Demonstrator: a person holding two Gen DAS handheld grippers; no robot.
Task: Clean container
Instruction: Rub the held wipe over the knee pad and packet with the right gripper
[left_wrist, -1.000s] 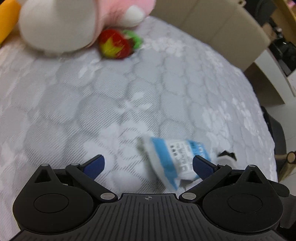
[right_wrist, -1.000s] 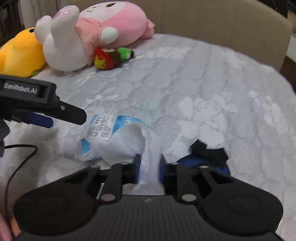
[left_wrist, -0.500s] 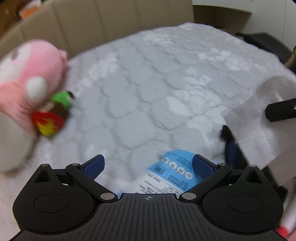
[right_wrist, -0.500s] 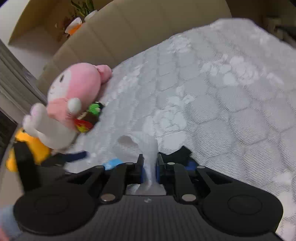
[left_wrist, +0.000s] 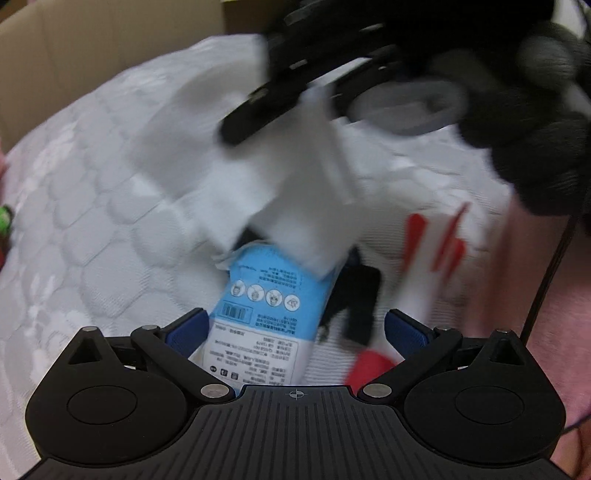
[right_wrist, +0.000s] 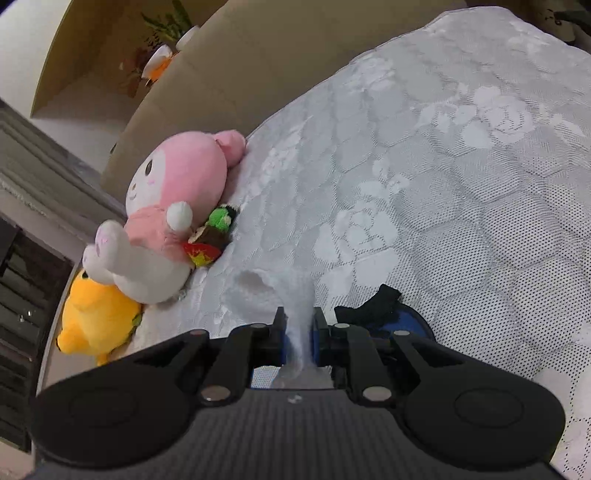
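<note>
- Right wrist view: a bed (right_wrist: 461, 192) with a white quilted cover of hexagons and flowers fills most of the frame, with a tan padded headboard (right_wrist: 236, 70) behind it.
- At the head of the bed lies a pink and white plush toy (right_wrist: 166, 221), a yellow plush toy (right_wrist: 96, 321) just beside it and touching it, and a small red and green plush (right_wrist: 210, 240) tucked against the pink one.
- The right gripper (right_wrist: 298, 332) has its jaws pressed nearly together on a white wipe (right_wrist: 299, 306), which rises between the blue pads and folds over to the left.
- A dark blue and black object (right_wrist: 388, 310) sits just right of those jaws; I cannot tell what it is.
- In the left wrist view, the same wipe (left_wrist: 295, 192) hangs blurred over a blue and white wipes packet (left_wrist: 266, 306) lying on the bed cover (left_wrist: 92, 221).
- The left gripper (left_wrist: 293, 328) has its jaws wide apart and grips nothing; the near end of the packet lies between them, by the left pad.
- A red and white object (left_wrist: 417, 266), blurred, lies right of the packet.
- A clear container is not recognisable in either view.
</note>
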